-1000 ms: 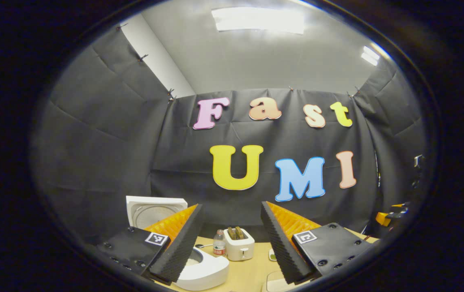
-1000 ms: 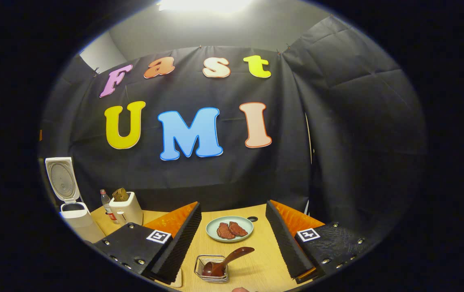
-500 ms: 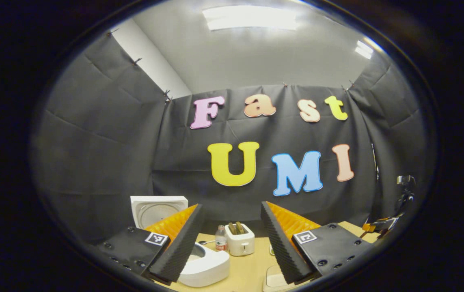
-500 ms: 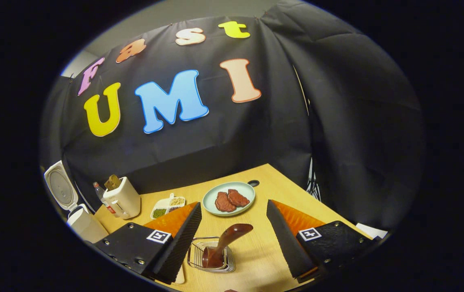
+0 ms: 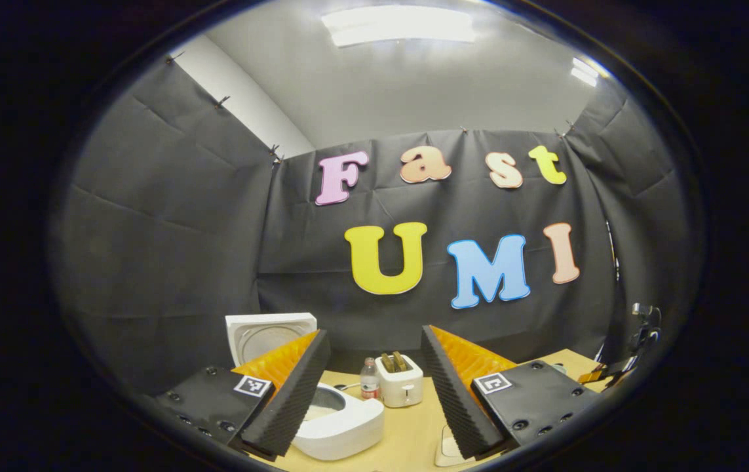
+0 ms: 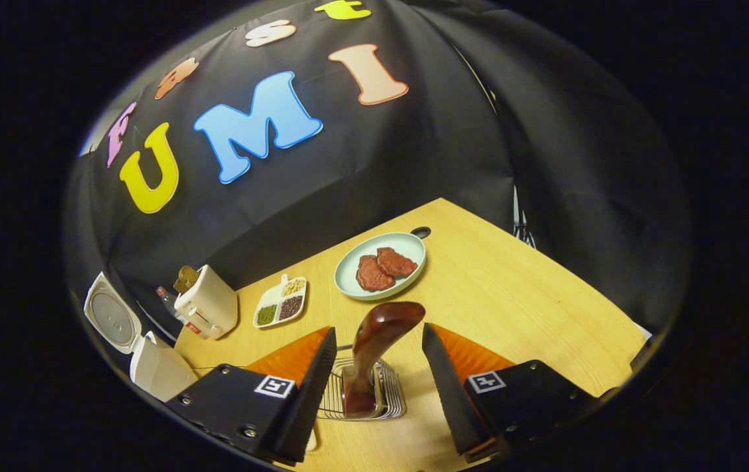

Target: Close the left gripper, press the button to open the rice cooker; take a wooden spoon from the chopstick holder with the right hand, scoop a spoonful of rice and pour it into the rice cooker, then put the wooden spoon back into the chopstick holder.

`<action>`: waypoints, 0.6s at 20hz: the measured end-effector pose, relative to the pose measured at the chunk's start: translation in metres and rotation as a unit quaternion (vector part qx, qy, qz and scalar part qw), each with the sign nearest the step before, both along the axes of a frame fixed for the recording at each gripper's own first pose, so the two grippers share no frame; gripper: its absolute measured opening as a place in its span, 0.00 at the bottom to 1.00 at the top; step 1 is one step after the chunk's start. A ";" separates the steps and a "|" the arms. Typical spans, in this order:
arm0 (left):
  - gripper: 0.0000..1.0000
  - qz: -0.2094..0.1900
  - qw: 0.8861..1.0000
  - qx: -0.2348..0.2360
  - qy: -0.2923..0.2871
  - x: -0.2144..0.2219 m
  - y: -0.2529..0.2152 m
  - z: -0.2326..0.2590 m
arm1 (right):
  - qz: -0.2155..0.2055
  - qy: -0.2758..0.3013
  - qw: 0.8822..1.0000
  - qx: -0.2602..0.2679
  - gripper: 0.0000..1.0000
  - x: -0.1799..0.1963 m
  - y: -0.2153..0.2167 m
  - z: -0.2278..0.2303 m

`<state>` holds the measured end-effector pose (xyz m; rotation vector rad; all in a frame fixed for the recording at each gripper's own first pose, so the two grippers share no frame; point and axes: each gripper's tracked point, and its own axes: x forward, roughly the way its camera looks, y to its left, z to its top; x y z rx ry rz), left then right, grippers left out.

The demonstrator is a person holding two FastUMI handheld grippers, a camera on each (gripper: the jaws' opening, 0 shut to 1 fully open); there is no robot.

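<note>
in the right gripper view we see our right hand-held gripper (image 6: 374, 367) spread wide, gripping nothing, with the wooden spoon (image 6: 374, 347) standing between its two fingers but touching neither. the spoon leans toward 1 o'clock, bowl down in the wire chopstick holder (image 6: 392, 393) on the bench (image 6: 512, 295).

the rice cooker (image 6: 151, 367) sits off at 9 o'clock with its lid (image 6: 111, 316) already up, so we judge the button step done and the spoon pick-up as the step in hand. in the left gripper view our left hand-held gripper (image 5: 374, 387) is also released and hangs near the cooker, grasping nothing.

the divided dish of grains (image 6: 280, 303) lies at 11 o'clock from the spoon, beside the toaster (image 6: 207, 305), and a plate of meat (image 6: 381, 265) lies at 12 o'clock.

the risks, as we judge them:
- the handle is rounded and glossy, so a grip near its tip may let it swivel or slip.
- closing off-centre could push the tilted spoon sideways and drag or tip the light wire holder.
- lifting at an angle may catch the bowl on the wires.
</note>
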<state>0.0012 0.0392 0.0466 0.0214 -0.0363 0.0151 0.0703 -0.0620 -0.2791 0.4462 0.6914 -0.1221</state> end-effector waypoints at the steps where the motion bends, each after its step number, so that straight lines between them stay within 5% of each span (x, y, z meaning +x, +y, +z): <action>1: 0.96 0.002 1.000 0.001 0.001 -0.001 0.002 -0.001 | 0.001 0.001 1.000 0.004 0.70 0.001 0.002 0.000; 2: 0.96 0.003 1.000 0.003 0.003 -0.003 0.003 -0.001 | 0.003 0.001 1.000 0.006 0.58 0.002 0.004 -0.002; 3: 0.96 0.006 1.000 0.006 0.004 -0.005 0.005 -0.003 | 0.003 0.003 1.000 0.006 0.24 0.002 0.004 -0.001; 4: 0.96 0.008 1.000 0.008 0.004 -0.008 0.007 -0.003 | 0.006 0.002 1.000 0.009 0.29 0.002 0.006 -0.001; 7: 0.96 0.011 1.000 0.006 0.003 -0.009 0.012 -0.002 | 0.029 -0.002 0.999 0.029 0.11 -0.001 0.023 0.010; 12: 0.96 0.011 1.000 0.002 0.004 -0.011 0.021 -0.002 | 0.046 -0.021 0.999 -0.008 0.12 0.000 0.019 0.040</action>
